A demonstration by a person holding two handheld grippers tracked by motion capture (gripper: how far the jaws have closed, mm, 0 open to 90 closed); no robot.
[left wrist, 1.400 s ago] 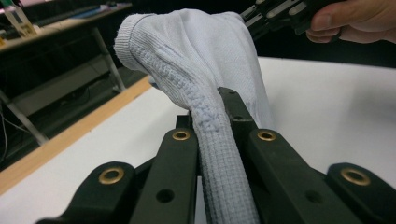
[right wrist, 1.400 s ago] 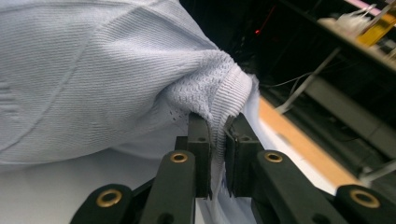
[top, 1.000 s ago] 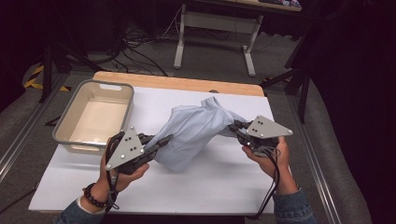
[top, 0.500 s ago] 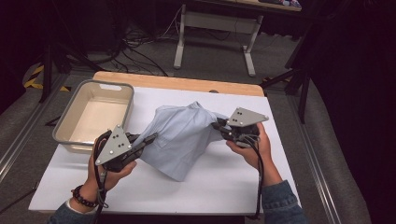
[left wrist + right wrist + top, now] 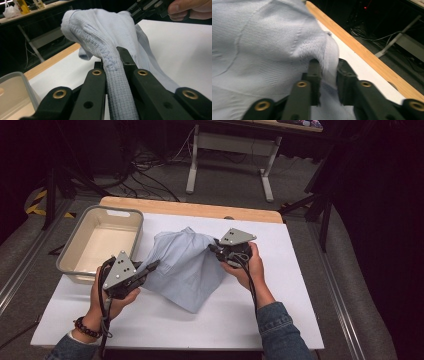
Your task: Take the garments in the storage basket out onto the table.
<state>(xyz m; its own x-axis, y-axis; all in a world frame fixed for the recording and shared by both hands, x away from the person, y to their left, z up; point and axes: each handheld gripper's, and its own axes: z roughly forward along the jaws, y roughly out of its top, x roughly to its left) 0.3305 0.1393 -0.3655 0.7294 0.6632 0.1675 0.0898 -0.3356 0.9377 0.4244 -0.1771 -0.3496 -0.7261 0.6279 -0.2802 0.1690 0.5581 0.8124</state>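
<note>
A pale blue knitted garment (image 5: 185, 267) lies partly spread on the white table top (image 5: 285, 290), bunched up between my two grippers. My left gripper (image 5: 152, 266) is at its left edge, shut on a ribbed hem (image 5: 117, 85) that runs between the jaws. My right gripper (image 5: 212, 247) is at the garment's upper right. In the right gripper view a folded hem (image 5: 330, 57) sits between the jaws of the right gripper (image 5: 327, 67), with a gap beside it. These jaws have just been opening. The right gripper (image 5: 142, 10) also appears beyond the cloth (image 5: 100, 30) in the left gripper view.
A grey empty tub (image 5: 100, 212) stands on the table at the left, close to my left hand. A wooden strip (image 5: 200, 209) runs along the table's far edge. Beyond it are a metal stand (image 5: 230, 142) and cables on the floor.
Both hands came down, and the right one moved left. The garment, held up bunched before, now sags and spreads on the table. The right jaws have parted around the hem.
</note>
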